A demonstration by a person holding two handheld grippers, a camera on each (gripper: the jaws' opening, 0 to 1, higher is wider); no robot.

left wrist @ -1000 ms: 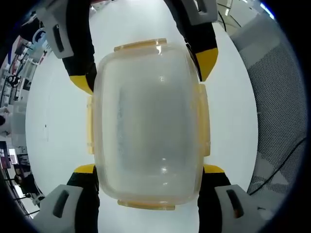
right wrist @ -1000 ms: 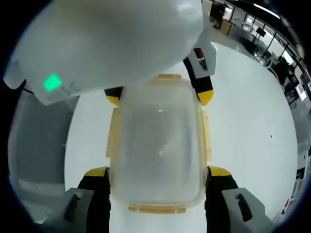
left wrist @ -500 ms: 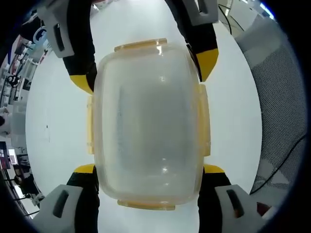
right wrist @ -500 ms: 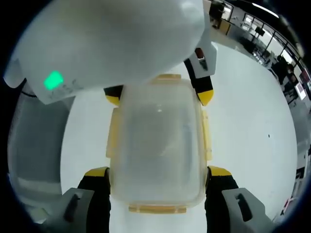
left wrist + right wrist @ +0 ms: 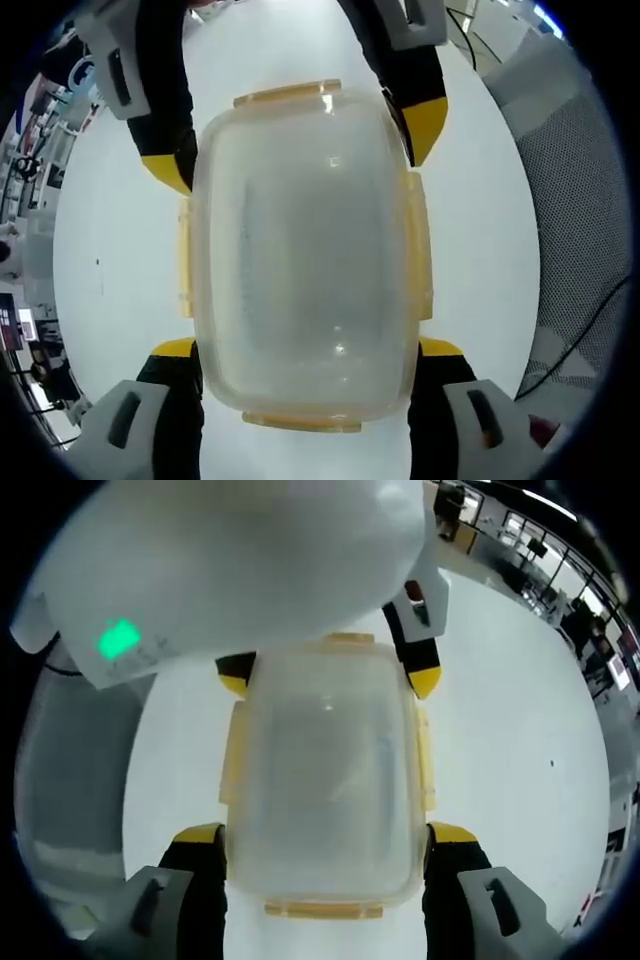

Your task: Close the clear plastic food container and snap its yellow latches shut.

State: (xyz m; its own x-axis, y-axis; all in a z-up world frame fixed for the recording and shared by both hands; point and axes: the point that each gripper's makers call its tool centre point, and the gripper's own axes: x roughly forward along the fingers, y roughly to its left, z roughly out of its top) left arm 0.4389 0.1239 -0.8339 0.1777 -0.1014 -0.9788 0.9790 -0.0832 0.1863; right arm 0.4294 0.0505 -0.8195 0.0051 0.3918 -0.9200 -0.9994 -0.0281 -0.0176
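We are looking down on the clear plastic food container [image 5: 305, 250], which is sitting lid-on upon a white table [image 5: 110, 250]. In the left gripper view our left gripper [image 5: 305, 352] is straddling the near end of the box, its yellow-tipped jaws spread wide and lying against the two long sides; we cannot quite tell whether they are pressing or merely touching. From the top of that view the right gripper [image 5: 300, 150] is reaching in, its own yellow tips flanking the far end in the same way. The yellow latches [image 5: 420, 245] are lying flat along all four edges of the lid.

In the right gripper view the container [image 5: 325, 780] is lying lengthwise between the right gripper [image 5: 325, 835] jaws, which are standing apart at its sides. The left gripper [image 5: 330, 670] is coming in from above, its pale housing looming large with a green light glowing on it. A grey mesh chair back [image 5: 575, 180] is standing just beyond the table's edge.
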